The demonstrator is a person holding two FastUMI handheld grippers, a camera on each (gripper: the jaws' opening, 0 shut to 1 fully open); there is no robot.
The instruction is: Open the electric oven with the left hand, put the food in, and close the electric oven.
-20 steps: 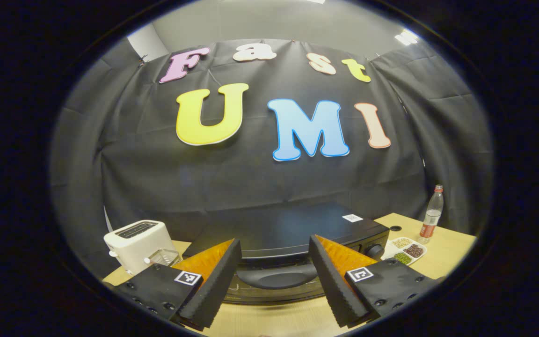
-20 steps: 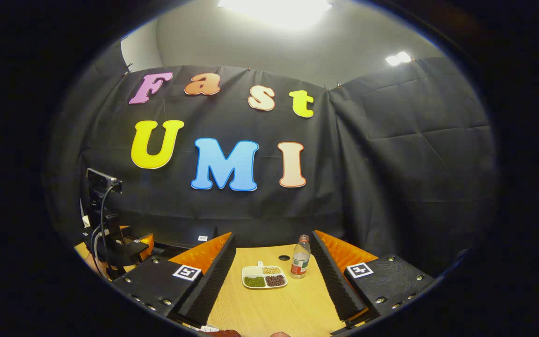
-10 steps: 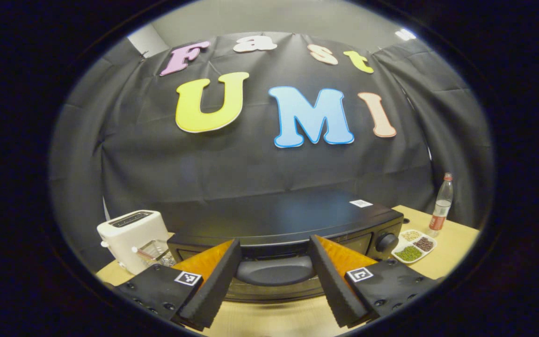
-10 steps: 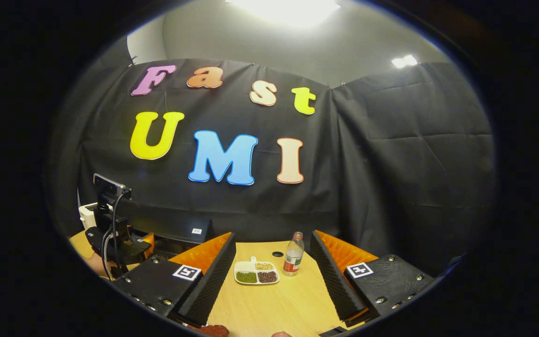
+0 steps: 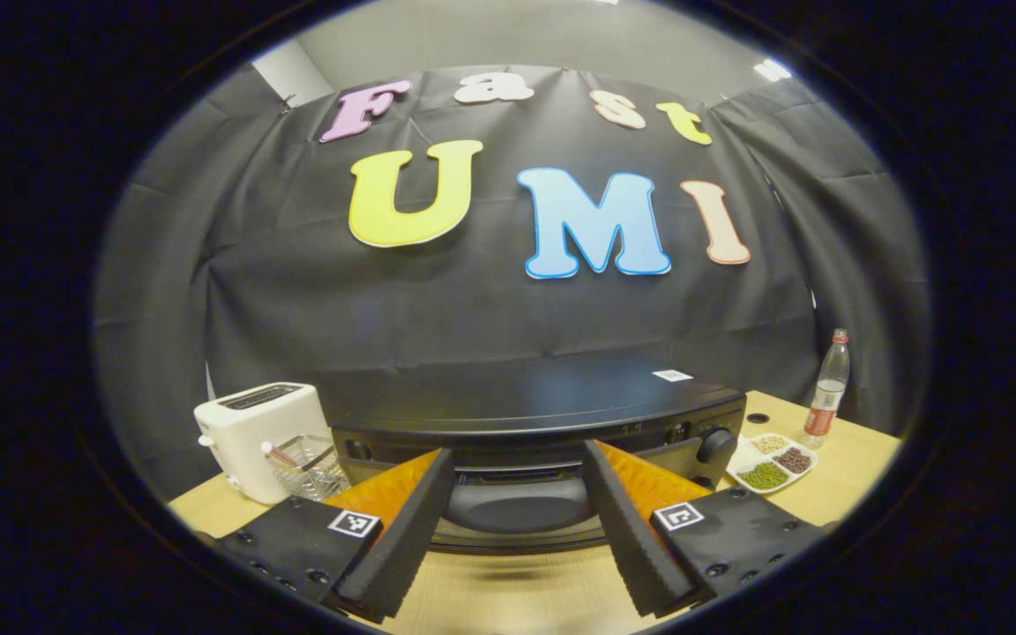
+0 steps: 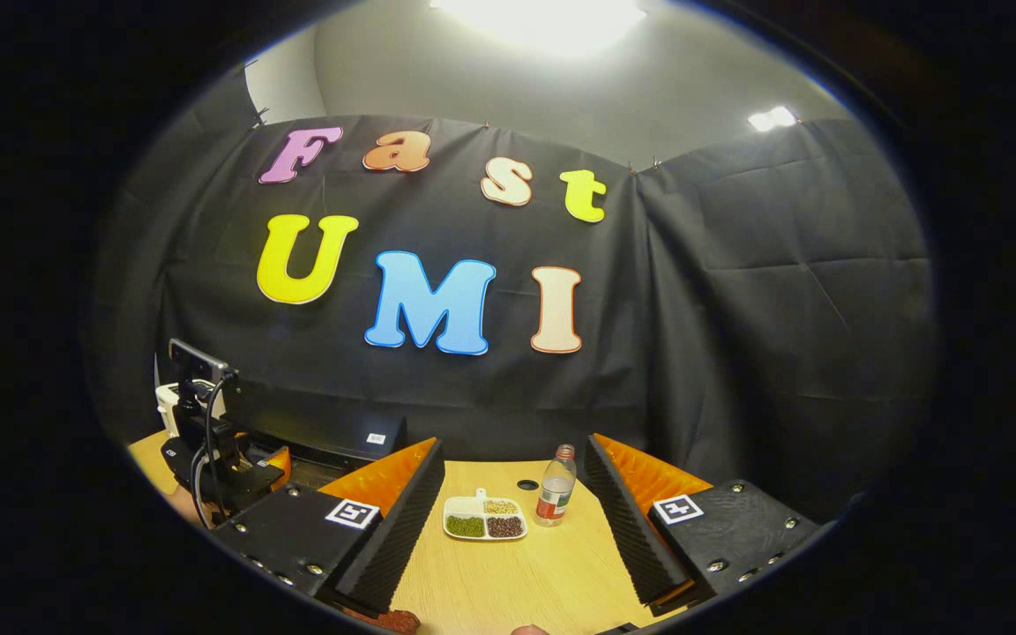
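In the left gripper view, a white toaster point(image 5: 259, 429) stands on the desk point(image 5: 834, 467) at the far left of the electric oven point(image 5: 534, 414), with a clear glass holder point(image 5: 310, 467) just beside the toaster on the oven's side. The oven, black and with its door shut, sits in the middle of the desk against the booth's wall. The left gripper point(image 5: 517, 520) hangs directly in front of the oven door with its fingers spread wide; the oven's dark handle point(image 5: 519, 503) lies between them, and neither finger presses on it. A round knob point(image 5: 714, 444) sits at the oven's right end. Right of the oven lies a white divided dish point(image 5: 770, 461) with green, pale and dark beans, and behind the dish a plastic bottle point(image 5: 827, 388) stands upright near the wall.

In the right gripper view, the left gripper point(image 6: 226, 459) with its camera mount and cable shows in front of the oven point(image 6: 332, 432), which sits at the left end of the desk point(image 6: 517, 573). The right gripper point(image 6: 515, 520) hovers above the bare desk, right of the oven, its fingers wide apart and holding nothing. Beyond it lie the dish point(image 6: 484, 519) and, just right of the dish, the bottle point(image 6: 556, 486). At the bottom edge of this view, a reddish-brown bit of food point(image 6: 393, 620) peeks in, too cut off to identify.
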